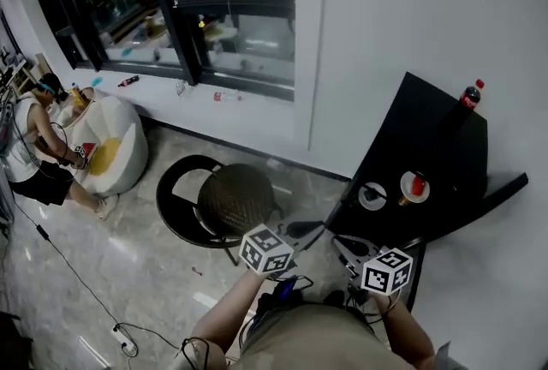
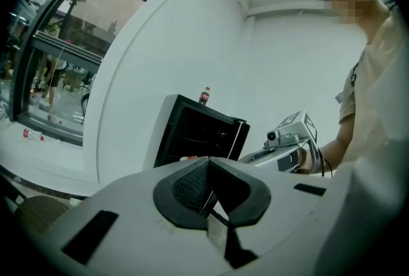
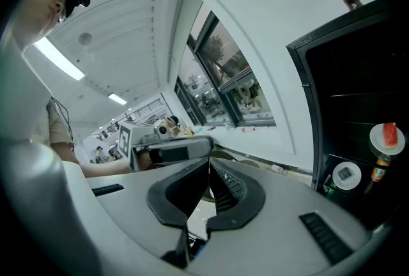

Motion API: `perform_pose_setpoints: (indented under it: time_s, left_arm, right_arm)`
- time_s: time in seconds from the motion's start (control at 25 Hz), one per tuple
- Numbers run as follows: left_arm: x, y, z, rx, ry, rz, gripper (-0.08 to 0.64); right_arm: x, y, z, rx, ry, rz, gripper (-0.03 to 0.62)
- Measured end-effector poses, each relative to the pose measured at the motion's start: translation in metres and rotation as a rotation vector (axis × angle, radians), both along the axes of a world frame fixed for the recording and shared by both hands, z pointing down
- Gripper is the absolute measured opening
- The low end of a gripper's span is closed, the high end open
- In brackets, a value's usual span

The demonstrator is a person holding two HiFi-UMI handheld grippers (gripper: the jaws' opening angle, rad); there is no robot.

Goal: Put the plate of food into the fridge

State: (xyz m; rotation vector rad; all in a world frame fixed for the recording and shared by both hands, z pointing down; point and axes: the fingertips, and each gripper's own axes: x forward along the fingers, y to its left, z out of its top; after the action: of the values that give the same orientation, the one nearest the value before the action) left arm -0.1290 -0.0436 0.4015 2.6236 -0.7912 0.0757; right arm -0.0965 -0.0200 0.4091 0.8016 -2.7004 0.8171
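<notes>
The floor (image 1: 128, 274) is pale polished stone tile, glossy with reflections. The wall (image 1: 385, 17) is smooth matt white. The fridge (image 1: 432, 137) is smooth black with a dull sheen. The chair (image 1: 235, 197) seat looks woven. The fingers (image 2: 190, 186) are black, ribbed and matt, set in smooth grey plastic.

A round wicker-seated chair (image 1: 236, 199) with a black curved frame stands on the pale marble floor (image 1: 128, 265). Well apart, at left, a person (image 1: 32, 146) sits on the floor against a white beanbag (image 1: 116, 147) below the dark-framed window (image 1: 184, 8). A cola bottle (image 1: 470, 96) stands upright near the white wall (image 1: 385, 17).
</notes>
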Motion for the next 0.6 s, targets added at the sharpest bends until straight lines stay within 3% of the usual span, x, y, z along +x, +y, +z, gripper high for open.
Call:
perform_pose_setpoints:
  time_s: [0.6]
  left_arm:
    - [0.012, 0.024, -0.012, 0.012, 0.009, 0.090, 0.009]
  right_arm:
    - [0.014, 0.024, -0.004, -0.012, 0.033, 0.127, 0.021]
